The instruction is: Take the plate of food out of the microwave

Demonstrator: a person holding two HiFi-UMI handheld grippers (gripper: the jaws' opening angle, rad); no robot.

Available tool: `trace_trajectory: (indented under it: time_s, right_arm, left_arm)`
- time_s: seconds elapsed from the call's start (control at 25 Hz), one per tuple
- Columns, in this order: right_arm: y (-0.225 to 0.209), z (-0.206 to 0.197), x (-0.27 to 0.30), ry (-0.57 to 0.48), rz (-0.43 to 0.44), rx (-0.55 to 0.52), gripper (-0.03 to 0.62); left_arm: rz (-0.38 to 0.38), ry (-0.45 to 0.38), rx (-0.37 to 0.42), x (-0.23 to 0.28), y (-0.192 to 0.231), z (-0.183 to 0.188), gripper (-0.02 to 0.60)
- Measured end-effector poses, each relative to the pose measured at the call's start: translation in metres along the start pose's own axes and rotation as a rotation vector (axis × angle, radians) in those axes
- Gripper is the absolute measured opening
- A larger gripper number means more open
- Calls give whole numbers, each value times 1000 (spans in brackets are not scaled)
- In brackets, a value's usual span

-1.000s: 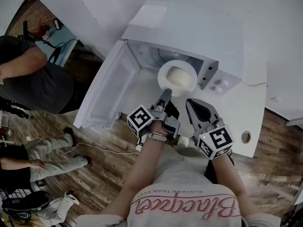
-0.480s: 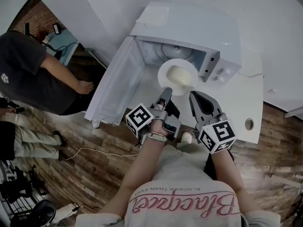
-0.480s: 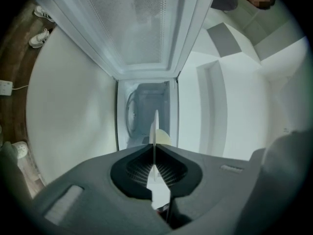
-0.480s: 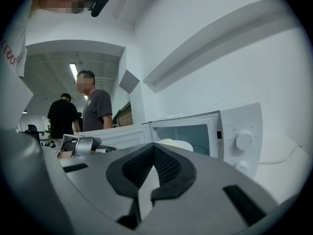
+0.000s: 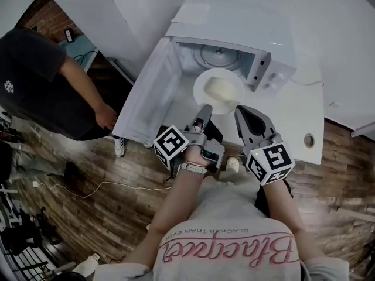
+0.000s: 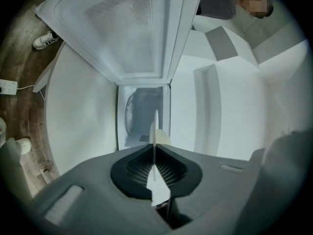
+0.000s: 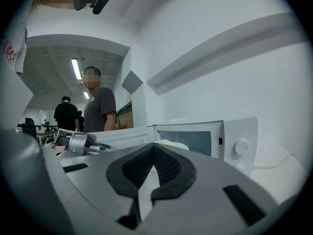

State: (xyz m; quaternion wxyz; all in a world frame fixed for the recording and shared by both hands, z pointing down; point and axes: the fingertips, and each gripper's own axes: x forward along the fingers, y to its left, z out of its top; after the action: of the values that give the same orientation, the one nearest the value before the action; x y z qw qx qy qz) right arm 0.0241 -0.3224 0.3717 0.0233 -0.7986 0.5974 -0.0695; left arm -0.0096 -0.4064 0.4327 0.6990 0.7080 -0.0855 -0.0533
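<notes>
A white plate (image 5: 218, 91) carrying a pale yellow mound of food (image 5: 221, 88) hangs just in front of the open white microwave (image 5: 234, 37), above the table. My left gripper (image 5: 205, 110) is shut on the plate's near rim. In the left gripper view the plate (image 6: 155, 126) runs edge-on between the pads, with the food (image 6: 164, 139) to its right and the cavity behind. My right gripper (image 5: 244, 111) stands shut and empty just right of the plate. In the right gripper view the right gripper (image 7: 153, 146) points at the microwave (image 7: 205, 137).
The microwave door (image 5: 147, 92) hangs wide open to the left. The glass turntable (image 5: 218, 56) shows bare inside the cavity. The white table (image 5: 304, 113) has a round hole (image 5: 309, 140) at the right. A person in a dark shirt (image 5: 35, 78) stands left of the door.
The plate has come out of the cavity toward me in the left gripper, baring the turntable. The person on the left has stepped closer to the door.
</notes>
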Motion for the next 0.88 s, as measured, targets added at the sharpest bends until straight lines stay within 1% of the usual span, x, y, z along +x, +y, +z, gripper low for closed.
trace_trajectory:
  time_s: [0.28,0.48,0.88]
  right_arm:
    - [11,8,-2,7,7,-55,5]
    - [13,17,-5,5,1,-105,5]
    - [4,28,-5,-4,-68,-135,5]
  left_arm:
    - [-9,-18,-16,-11,-9,1,18]
    - [-16,-31,-13,-14,-18,-1,18]
    - [-76,-38,21,-17,-39,-4,18]
